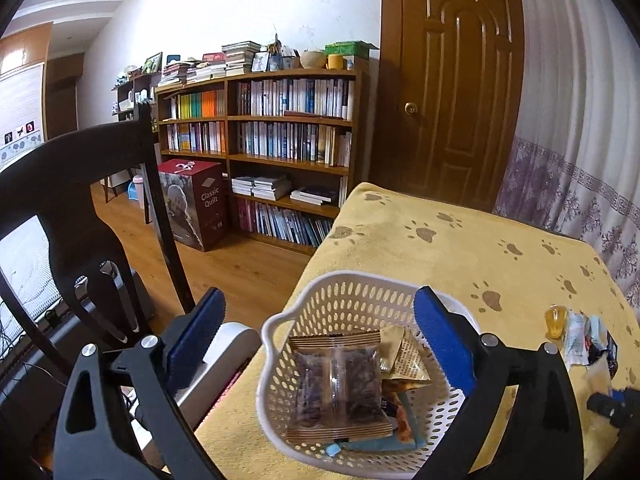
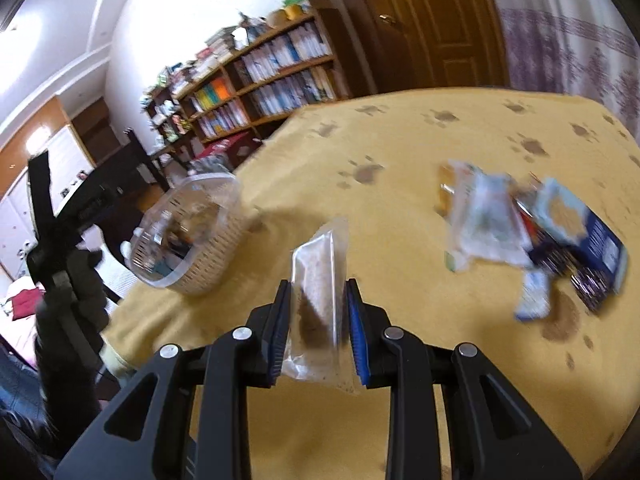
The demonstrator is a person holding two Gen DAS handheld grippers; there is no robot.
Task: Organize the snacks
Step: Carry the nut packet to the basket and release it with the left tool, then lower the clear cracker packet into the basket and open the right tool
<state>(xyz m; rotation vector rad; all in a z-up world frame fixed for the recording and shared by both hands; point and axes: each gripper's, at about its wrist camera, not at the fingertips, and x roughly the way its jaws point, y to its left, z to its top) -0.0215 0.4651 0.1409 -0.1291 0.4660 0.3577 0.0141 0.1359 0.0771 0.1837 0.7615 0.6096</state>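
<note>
While the left gripper gapes wide over the basket, the right gripper pinches a packet; pile at two o'clock.

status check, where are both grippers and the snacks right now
Left gripper open above white basket, empty. Right gripper shut on clear snack packet. Loose snack pile on yellow cloth. Path to basket clear.

— Can any writing be read?
— Only "Classic Quilt", white lettering on the dark red box beside the bookshelf. Book spines and snack wrappers stay illegible.
</note>
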